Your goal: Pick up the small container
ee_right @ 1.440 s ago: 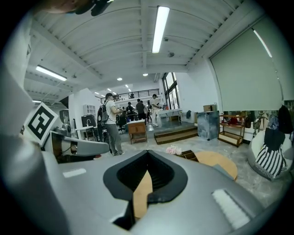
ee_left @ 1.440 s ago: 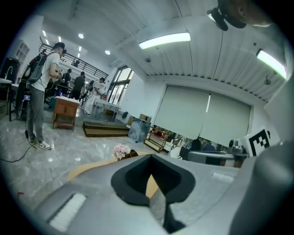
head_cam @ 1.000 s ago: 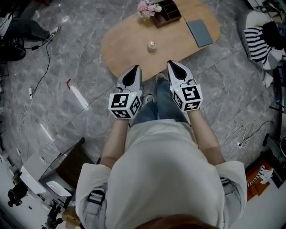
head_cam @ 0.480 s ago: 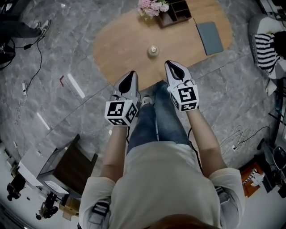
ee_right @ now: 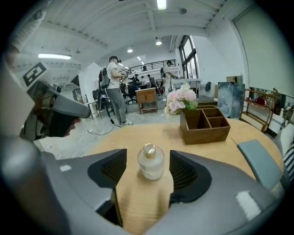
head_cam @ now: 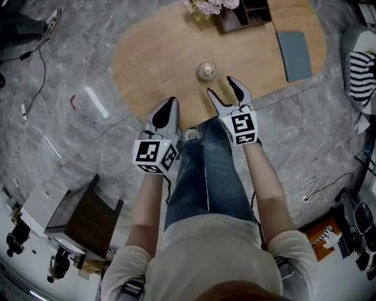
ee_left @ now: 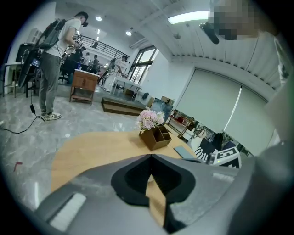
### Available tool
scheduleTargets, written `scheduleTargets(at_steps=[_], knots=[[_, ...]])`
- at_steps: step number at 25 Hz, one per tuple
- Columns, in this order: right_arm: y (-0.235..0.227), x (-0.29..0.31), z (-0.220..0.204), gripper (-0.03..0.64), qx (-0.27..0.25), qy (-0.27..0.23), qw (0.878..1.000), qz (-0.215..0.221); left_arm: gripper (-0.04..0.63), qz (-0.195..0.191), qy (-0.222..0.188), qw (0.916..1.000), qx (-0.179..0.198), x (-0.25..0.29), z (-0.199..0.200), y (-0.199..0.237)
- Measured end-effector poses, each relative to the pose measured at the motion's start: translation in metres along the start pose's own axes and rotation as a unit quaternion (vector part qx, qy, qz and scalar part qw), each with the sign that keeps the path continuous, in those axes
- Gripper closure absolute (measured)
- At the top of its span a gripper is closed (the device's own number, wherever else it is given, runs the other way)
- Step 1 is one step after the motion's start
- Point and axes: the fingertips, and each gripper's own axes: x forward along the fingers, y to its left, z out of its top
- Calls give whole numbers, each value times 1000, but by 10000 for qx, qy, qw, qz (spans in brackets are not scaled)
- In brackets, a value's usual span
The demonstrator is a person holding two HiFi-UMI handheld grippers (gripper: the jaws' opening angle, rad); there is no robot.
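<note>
The small container [head_cam: 206, 71] is a clear glass jar with a round lid, standing upright on the oval wooden table [head_cam: 147, 59]. My right gripper [head_cam: 221, 87] is over the table's near edge, and its jaws are opening with nothing between the pads. In the right gripper view the jar [ee_right: 150, 161] stands just ahead of the right gripper [ee_right: 148, 176], centred on the gap and untouched. My left gripper [head_cam: 171, 104] hovers at the table's near edge, left of the jar. Its jaws are shut and empty, as the left gripper [ee_left: 150, 158] view shows.
At the table's far side stand a brown wooden organiser box [head_cam: 247, 14] and pink flowers [head_cam: 205, 6]. A grey pad [head_cam: 295, 53] lies at the right end. A dark cabinet [head_cam: 82, 223] stands on the floor at lower left. A person [ee_left: 53, 69] stands far off.
Both grippers have come forward toward the table and the jar. The right gripper's jaws, shut before, now stand apart. The left gripper stays shut.
</note>
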Motion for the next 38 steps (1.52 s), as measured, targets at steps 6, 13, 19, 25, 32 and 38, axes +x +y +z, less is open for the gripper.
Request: scheduleTargets(at_steps=[6, 13, 19, 25, 32, 38], knots=[[-8, 49, -30, 274, -358, 54, 9992, 167, 595, 5, 81, 9999, 83, 28, -26, 14], [-6, 95, -43, 259, -522, 27, 9978, 405, 595, 137, 153, 9998, -72, 45, -49, 29], [-5, 108, -43, 272, -706, -63, 9969, 343, 595, 193, 165, 9996, -130, 50, -59, 36], [-7, 107, -43, 281, -761, -121, 9967, 252, 595, 195, 169, 9996, -138, 52, -65, 35], [-5, 95, -43, 282, -591, -130, 9981, 86, 595, 123, 149, 9998, -98, 42, -64, 32], [12, 74, -33, 282, -538, -259, 9982, 4, 595, 38, 70, 10000, -6, 25, -64, 27]])
